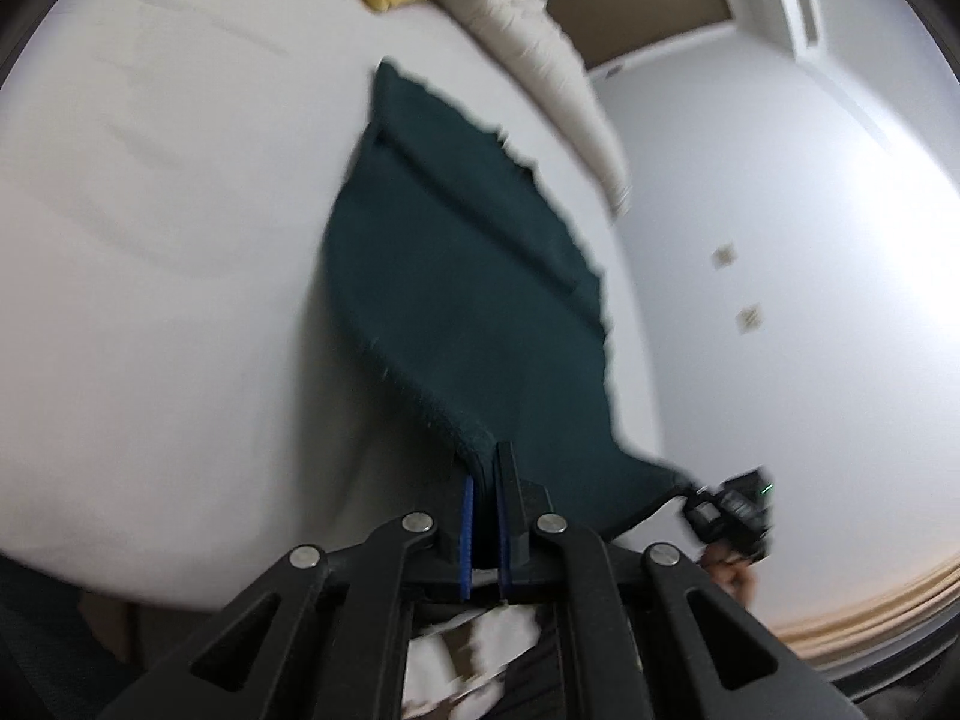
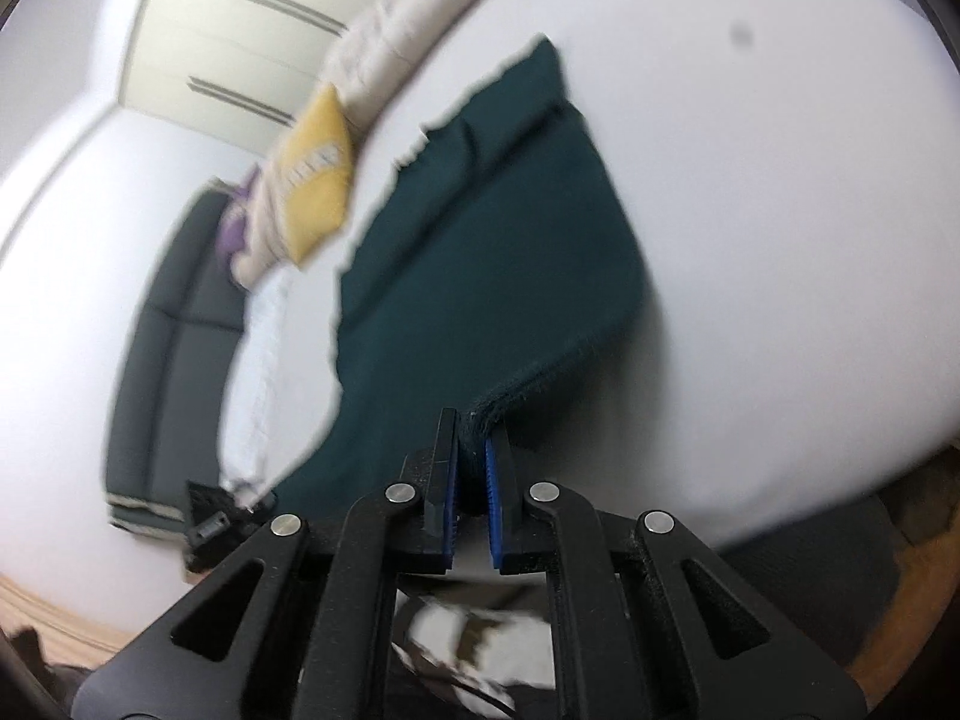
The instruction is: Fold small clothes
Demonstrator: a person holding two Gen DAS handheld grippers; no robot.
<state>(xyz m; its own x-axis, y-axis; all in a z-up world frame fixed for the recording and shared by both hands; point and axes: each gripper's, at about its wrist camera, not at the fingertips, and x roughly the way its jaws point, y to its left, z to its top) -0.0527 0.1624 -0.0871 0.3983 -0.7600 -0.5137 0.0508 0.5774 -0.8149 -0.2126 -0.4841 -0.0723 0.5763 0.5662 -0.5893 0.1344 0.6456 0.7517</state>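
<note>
Your left gripper [image 1: 485, 468] has its fingers [image 1: 509, 498] closed narrow on one near corner of the dark green cloth [image 1: 456, 276]; the hem is pinched between the blue pads. Your right gripper [image 2: 471, 444] has its fingers [image 2: 441, 468] clamped on the opposite near corner of the same cloth [image 2: 480, 264]; that corner also sits between the pads. The cloth stretches away from both grippers; its near edge is raised off the white bed [image 1: 168, 228], and its far end lies on the bed surface. A fold line runs along the length of the cloth; the far edge looks ragged, though blur hides the detail. In the left wrist view the right gripper [image 1: 729, 507] appears at the far corner of the near edge; in the right wrist view the left gripper [image 2: 225, 519] appears likewise. A yellow cushion [image 2: 318, 192] rests near the head of the bed, beside a cream blanket [image 1: 540, 48]; both lie apart from the cloth. A wardrobe [image 2: 240, 42] stands behind.
</note>
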